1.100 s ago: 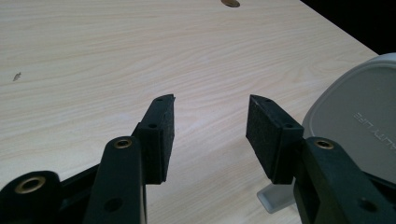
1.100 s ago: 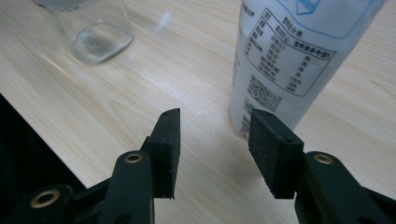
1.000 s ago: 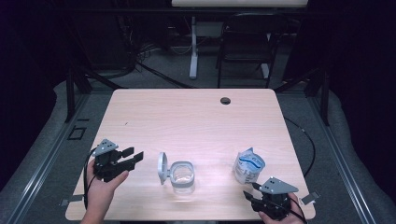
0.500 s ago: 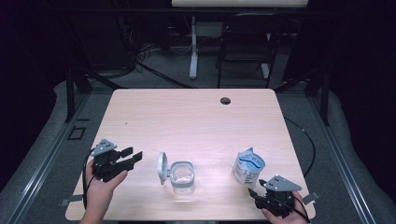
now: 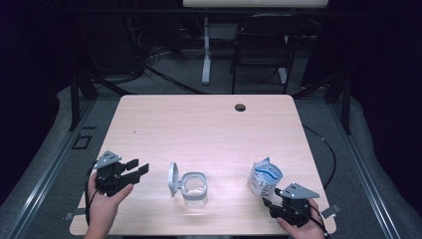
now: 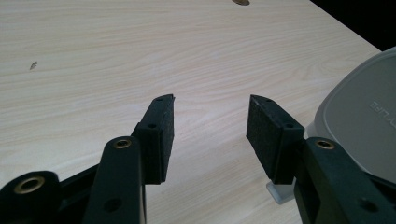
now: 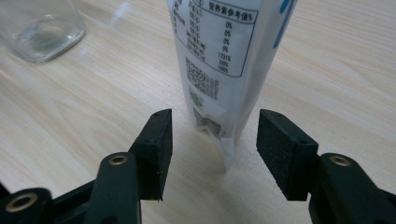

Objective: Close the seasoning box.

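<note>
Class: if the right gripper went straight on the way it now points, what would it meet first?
Most likely the standing white printed pouch, which lies just ahead between the open jaws of the right gripper; exact depth is unclear.

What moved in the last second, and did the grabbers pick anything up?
Only the right gripper moved: it slid back a little toward the person's edge of the table, away from the white bag. It stays open and holds nothing. The left gripper, the glass jar and the bag stayed put.

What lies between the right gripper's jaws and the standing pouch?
Nothing but bare table: in the right gripper view, the open right gripper faces the pouch without touching it.
</note>
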A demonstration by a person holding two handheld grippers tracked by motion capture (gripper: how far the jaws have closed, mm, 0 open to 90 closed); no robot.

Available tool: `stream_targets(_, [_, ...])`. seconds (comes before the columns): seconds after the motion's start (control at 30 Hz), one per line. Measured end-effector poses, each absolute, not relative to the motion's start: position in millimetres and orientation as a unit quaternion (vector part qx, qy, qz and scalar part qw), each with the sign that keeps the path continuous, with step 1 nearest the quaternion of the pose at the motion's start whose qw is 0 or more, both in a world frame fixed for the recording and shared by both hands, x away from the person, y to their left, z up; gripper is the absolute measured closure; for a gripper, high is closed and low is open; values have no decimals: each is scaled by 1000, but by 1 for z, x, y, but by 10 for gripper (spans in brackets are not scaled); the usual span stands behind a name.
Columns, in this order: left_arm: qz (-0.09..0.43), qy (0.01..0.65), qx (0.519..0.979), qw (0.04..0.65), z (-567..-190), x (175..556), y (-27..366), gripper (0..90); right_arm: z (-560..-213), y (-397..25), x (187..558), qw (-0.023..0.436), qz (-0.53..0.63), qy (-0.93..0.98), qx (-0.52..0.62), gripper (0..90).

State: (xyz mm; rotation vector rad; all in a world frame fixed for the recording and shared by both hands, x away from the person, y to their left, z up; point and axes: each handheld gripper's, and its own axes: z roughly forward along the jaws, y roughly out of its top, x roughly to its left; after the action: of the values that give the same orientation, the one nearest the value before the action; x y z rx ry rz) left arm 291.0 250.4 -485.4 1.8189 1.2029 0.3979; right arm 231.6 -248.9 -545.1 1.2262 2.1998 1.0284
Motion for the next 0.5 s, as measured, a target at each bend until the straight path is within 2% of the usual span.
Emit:
stream_targets(0.17, [161, 489, 734, 443, -486, 288, 254, 522, -546, -246, 236, 224, 371, 789, 436, 428])
stream_targets(0.5, [165, 499, 728, 440, -488, 284, 263, 522, -550, -242, 245, 216, 381, 780, 447, 422])
